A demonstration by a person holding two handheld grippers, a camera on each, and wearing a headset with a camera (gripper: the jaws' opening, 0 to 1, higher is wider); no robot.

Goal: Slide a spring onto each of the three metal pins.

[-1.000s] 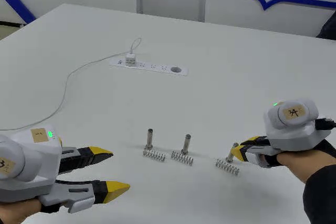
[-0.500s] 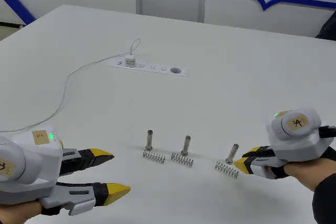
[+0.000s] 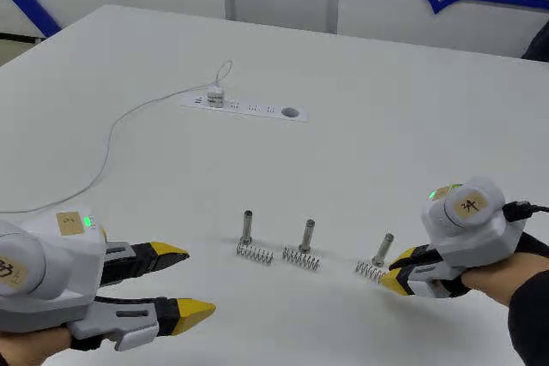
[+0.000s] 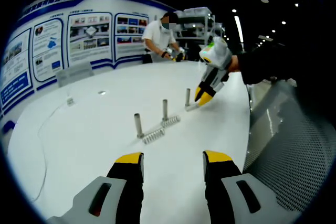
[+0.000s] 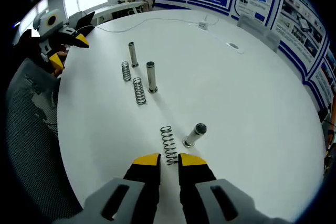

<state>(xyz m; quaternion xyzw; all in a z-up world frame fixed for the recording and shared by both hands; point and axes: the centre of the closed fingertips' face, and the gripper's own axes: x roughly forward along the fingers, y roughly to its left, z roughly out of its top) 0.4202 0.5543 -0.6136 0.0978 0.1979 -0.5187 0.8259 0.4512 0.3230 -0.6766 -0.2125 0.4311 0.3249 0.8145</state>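
You're dropping the right hand-held gripper (image 3: 392, 281) from the pin (image 3: 383, 249) to the spring (image 3: 369, 272) lying beside it near the front edge of the bench (image 3: 283, 323), jaws narrowly parted round its end, setting up the first pickup.

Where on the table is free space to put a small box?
Free: the wide patch between the power strip and the pins, and the far right of the table. Crowded: the row of springs, with the right tool at its end.
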